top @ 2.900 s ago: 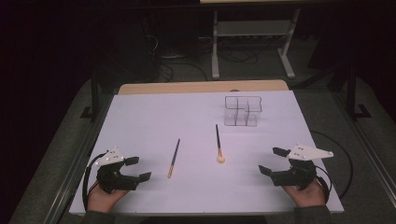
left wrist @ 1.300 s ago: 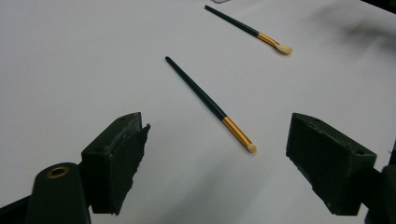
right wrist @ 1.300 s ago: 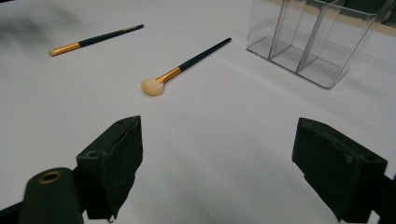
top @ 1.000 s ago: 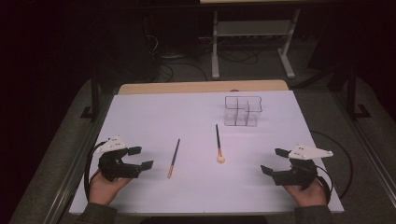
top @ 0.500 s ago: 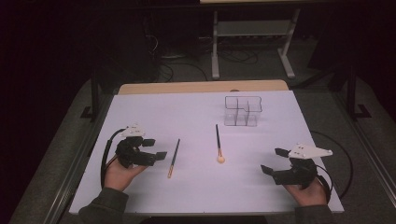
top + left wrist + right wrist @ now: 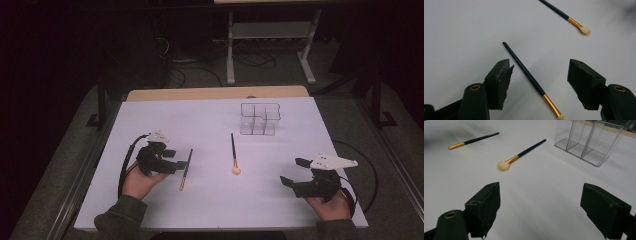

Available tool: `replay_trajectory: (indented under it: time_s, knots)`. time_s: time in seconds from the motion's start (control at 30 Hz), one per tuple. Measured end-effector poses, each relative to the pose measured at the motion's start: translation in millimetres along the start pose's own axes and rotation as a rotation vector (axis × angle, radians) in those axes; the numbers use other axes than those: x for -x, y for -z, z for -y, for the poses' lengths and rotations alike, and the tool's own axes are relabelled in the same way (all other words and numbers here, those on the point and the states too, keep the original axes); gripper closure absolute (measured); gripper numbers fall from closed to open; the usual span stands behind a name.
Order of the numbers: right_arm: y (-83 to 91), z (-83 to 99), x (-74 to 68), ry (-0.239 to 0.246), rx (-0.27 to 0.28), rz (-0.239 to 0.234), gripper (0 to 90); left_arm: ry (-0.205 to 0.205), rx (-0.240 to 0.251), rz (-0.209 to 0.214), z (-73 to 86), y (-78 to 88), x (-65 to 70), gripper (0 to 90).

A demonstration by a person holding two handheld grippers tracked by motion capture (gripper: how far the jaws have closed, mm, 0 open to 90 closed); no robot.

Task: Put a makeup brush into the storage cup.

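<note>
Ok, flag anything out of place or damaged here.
Two makeup brushes lie loose on the table outside the clear organizer: a thin one between the left tongs, a fluffy one mid-table. Nothing looks damaged or spilled.

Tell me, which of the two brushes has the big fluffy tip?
The brush in the middle of the table, nearer the clear organizer. Its tip is a round cream puff; the thin brush by the left hand-held gripper ends in a tiny tip.

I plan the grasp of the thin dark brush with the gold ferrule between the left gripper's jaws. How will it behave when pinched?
The thin dark brush with the gold ferrule looks stiff: its handle lies perfectly straight. It is probably very light. Being slender and apparently round, it may roll on the smooth white table if the jaws meet it unevenly.
</note>
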State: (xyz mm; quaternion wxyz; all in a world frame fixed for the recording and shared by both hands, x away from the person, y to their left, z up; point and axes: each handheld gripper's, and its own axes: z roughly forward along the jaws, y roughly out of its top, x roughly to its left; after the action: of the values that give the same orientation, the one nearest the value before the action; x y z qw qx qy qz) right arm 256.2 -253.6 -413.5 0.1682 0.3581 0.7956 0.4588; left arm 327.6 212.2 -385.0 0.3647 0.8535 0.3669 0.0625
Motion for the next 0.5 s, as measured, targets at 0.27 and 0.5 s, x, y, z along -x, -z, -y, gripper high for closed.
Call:
replay_trajectory:
  time_s: [0.27,0.5]
  knots:
    - [-0.9,0.1,0.8,0.001,0.002,-0.001,14.9,-0.001,-0.043,-0.003,-2.1,-7.5,-1.0,38.0]
    - [-1.0,-0.2,0.9,0.001,0.001,-0.002,14.9,-0.008,-0.07,-0.007,-3.3,-14.4,-0.4,40.9]
